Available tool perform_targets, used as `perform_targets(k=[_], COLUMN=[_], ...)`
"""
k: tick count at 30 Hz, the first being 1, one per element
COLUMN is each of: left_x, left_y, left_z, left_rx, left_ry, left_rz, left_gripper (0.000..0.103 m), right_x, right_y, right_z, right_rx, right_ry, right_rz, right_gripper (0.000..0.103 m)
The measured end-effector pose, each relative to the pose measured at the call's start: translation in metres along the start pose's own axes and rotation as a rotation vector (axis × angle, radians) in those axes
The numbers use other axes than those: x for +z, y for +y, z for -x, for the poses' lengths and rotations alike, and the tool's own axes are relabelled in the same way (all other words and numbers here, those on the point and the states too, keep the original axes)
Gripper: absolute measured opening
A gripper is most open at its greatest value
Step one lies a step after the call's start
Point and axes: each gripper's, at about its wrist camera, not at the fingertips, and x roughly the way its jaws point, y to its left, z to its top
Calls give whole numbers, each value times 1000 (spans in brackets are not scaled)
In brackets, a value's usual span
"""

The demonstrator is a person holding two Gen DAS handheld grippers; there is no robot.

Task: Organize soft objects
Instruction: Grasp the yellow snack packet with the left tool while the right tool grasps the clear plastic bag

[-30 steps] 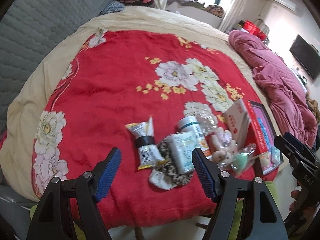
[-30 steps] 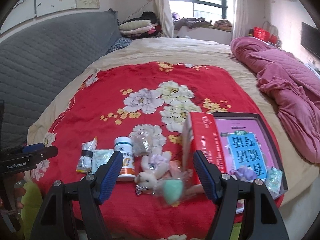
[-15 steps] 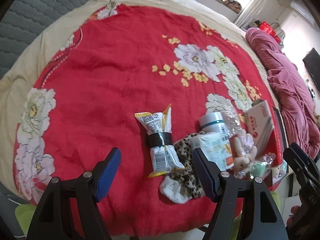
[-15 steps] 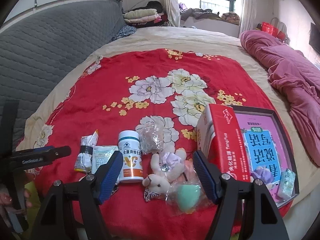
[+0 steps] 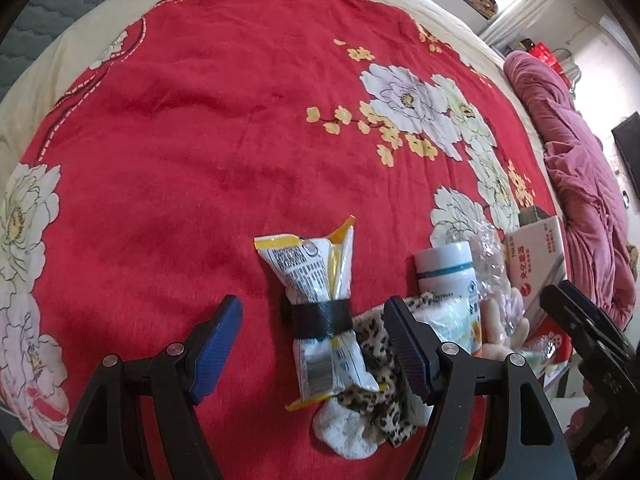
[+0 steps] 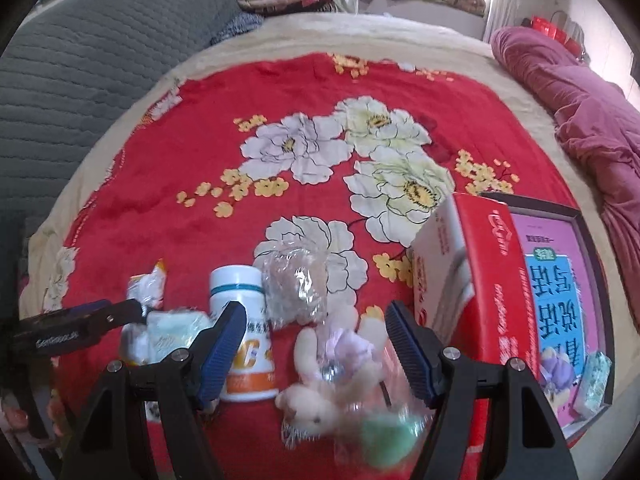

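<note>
On the red flowered blanket (image 5: 200, 140) lie a rolled snack bag with a black band (image 5: 320, 304), a leopard-print sock (image 5: 376, 412), a white pill bottle (image 6: 246, 332), a small cream plush toy (image 6: 332, 372) and a green sponge in a clear bag (image 6: 384, 440). My left gripper (image 5: 312, 348) is open and empty, its blue pads either side of the snack bag. My right gripper (image 6: 312, 352) is open and empty, just above the plush toy.
A red and white box (image 6: 468, 280) leans on a dark tray holding a pink book (image 6: 560, 280). A crumpled clear bag (image 6: 296, 288) lies behind the bottle. A grey headboard (image 6: 80, 80) stands left, a pink quilt (image 6: 580, 100) lies right.
Both grippers have moved down and forward toward the items. The left now straddles the snack bag, the right hovers over the plush toy. Both stay open.
</note>
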Motion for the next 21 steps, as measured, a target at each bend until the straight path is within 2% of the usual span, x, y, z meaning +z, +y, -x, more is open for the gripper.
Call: perform_targets(k=[7, 18, 21], left_x=[4, 8, 9], left_y=[4, 14, 14], left_z=[-16, -33, -37], left_rx=[-42, -51, -30], left_ry=[39, 68, 76], left_rz=[22, 83, 82], left_gripper=[75, 71, 67], right_x=[14, 18, 22], right_y=[3, -4, -2], right_z=[-47, -84, -89], right_rx=[4, 64, 89], right_ry=[111, 182, 171], right_rz=[-3, -53, -50], right_gripper=[72, 71, 61])
